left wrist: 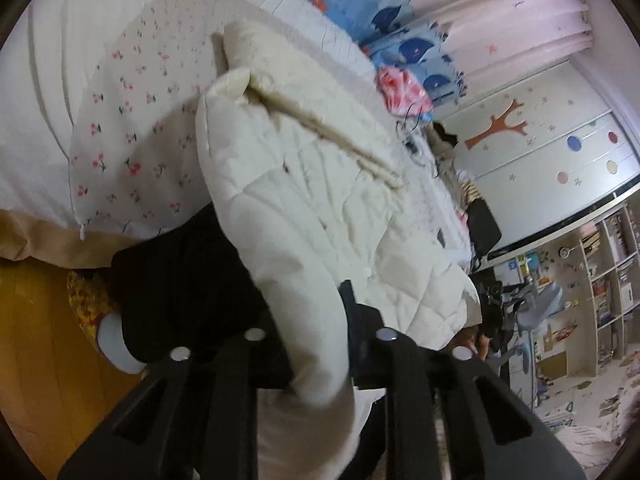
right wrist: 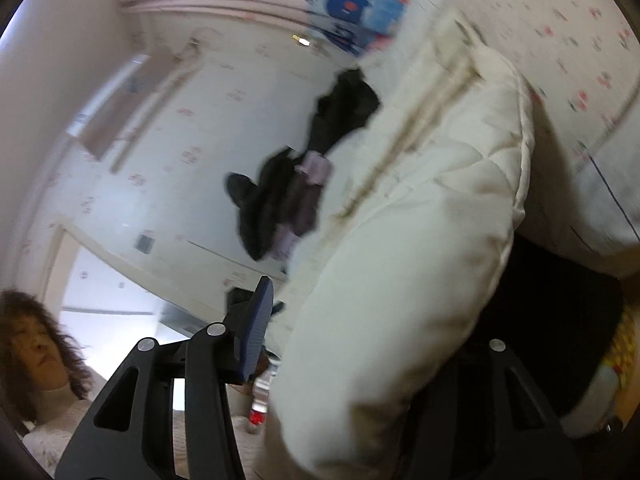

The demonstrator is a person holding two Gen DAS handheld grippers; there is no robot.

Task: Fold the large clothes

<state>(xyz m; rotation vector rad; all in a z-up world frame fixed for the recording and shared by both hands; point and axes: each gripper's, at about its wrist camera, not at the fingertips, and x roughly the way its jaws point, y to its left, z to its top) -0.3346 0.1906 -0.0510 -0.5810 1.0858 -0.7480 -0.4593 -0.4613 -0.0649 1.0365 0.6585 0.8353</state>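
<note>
A cream quilted jacket (left wrist: 320, 208) lies over the bed, its dirty front seam running diagonally. A thick fold of it comes down between the fingers of my left gripper (left wrist: 316, 336), which is shut on that fold; the right fingertip (left wrist: 350, 308) presses its side and the left one is hidden by black cloth (left wrist: 180, 280). In the right wrist view the same jacket (right wrist: 420, 240) bulges between the jaws of my right gripper (right wrist: 372, 320). Its blue-padded left finger (right wrist: 256, 328) stands a little off the fabric; the other finger is hidden behind the jacket.
The bed has a cherry-print sheet (left wrist: 132, 120), a white pillow (left wrist: 36, 120) and a blue whale-print cover (left wrist: 400, 24). Black garments (right wrist: 280, 200) lie further along. A wardrobe with a tree decal (left wrist: 520, 140) and shelves (left wrist: 600, 280) stand beyond. A person (right wrist: 36, 360) stands close by.
</note>
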